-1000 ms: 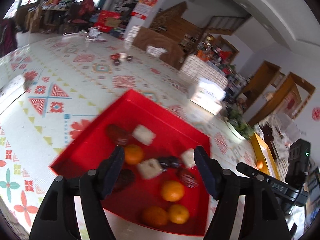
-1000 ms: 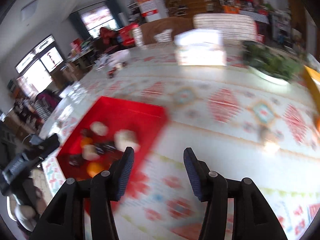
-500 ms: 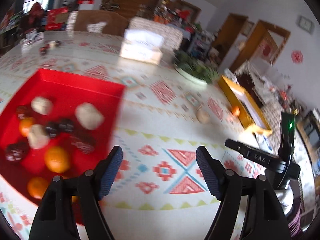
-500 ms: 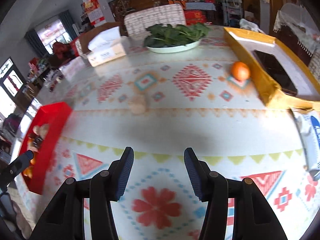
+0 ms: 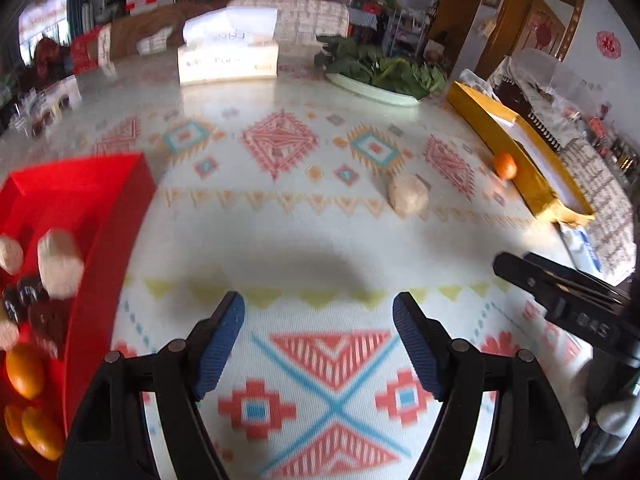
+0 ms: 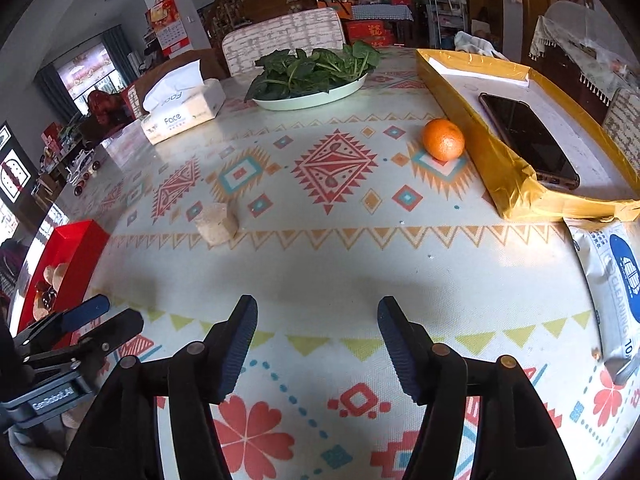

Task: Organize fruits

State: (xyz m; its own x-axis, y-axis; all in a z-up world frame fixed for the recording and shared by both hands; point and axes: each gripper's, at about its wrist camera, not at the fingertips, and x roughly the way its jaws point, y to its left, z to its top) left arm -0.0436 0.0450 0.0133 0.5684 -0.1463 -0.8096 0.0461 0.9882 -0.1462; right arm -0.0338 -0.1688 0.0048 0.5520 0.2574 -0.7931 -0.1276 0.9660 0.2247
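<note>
A red tray (image 5: 100, 216) (image 6: 70, 248) at the table's left holds oranges (image 5: 24, 368), pale lumps (image 5: 60, 264) and dark fruits (image 5: 24, 292). On the patterned cloth a loose orange (image 6: 444, 139) (image 5: 505, 165) rests against a yellow box. A pale beige lump (image 6: 216, 224) (image 5: 408, 196) sits to its left. My left gripper (image 5: 318, 340) hovers over bare cloth, jaws opening, nothing between them. My right gripper (image 6: 316, 344) also has its jaws opening and empty, well short of both items. Each gripper shows at the other view's edge.
A yellow box (image 6: 504, 168) with a phone (image 6: 528, 140) lies at the right. A plate of greens (image 6: 316, 88) and a tissue box (image 6: 184, 112) stand at the back. A wipes pack (image 6: 612, 288) lies at the near right edge.
Both grippers swung right, away from the red tray, which now sits at the far left of both views. The right jaws have widened. The loose orange and beige lump came into view.
</note>
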